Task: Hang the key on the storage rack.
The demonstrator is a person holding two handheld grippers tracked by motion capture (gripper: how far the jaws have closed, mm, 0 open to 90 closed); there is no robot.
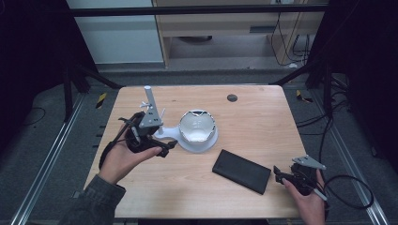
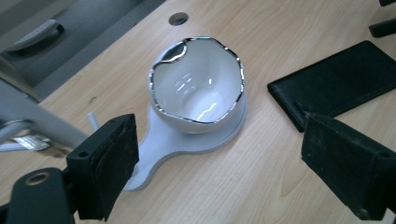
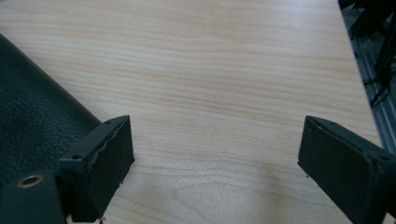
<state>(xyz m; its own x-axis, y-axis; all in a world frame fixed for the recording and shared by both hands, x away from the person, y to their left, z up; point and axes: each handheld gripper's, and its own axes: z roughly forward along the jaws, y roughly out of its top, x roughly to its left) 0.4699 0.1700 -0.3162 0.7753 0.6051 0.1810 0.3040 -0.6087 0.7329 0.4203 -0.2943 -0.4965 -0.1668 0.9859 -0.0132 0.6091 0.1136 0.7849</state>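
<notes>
Left gripper (image 2: 219,172): nearest the work. Jaws stand wide apart with nothing between the pads; no contact with any object. In the high view it sits at the table's left half, held by the person's left hand (image 1: 123,158).

Board handle (image 2: 154,161): the closest part of the work to this tool. It runs from just beside the left pad away toward the round end of the white board (image 2: 224,135) (a paddle-shaped plate lying flat on the table).

Long axis: handle near, round end far, so the board's length lies roughly along the left gripper's line of sight, tilted a little toward the right of that view.

White bowl (image 2: 198,91): upright on the round end of the board, touching it, centred ahead of the open jaws and beyond the handle. Rim is irregular with a silver edge; the inside looks empty.

Nearer hand: the left, judged by the high view; the bowl lies just beside that gripper and well apart from the other.

Black case (image 1: 241,171): flat on the table, between the bowl and the right gripper, apart from the board.

Right gripper (image 1: 280,177): near the table's right front edge. Jaws wide apart over bare wood, holding nothing; the case edge lies just beside its left pad.

Table (image 1: 253,117): far end carries a small dark round hole.
</notes>
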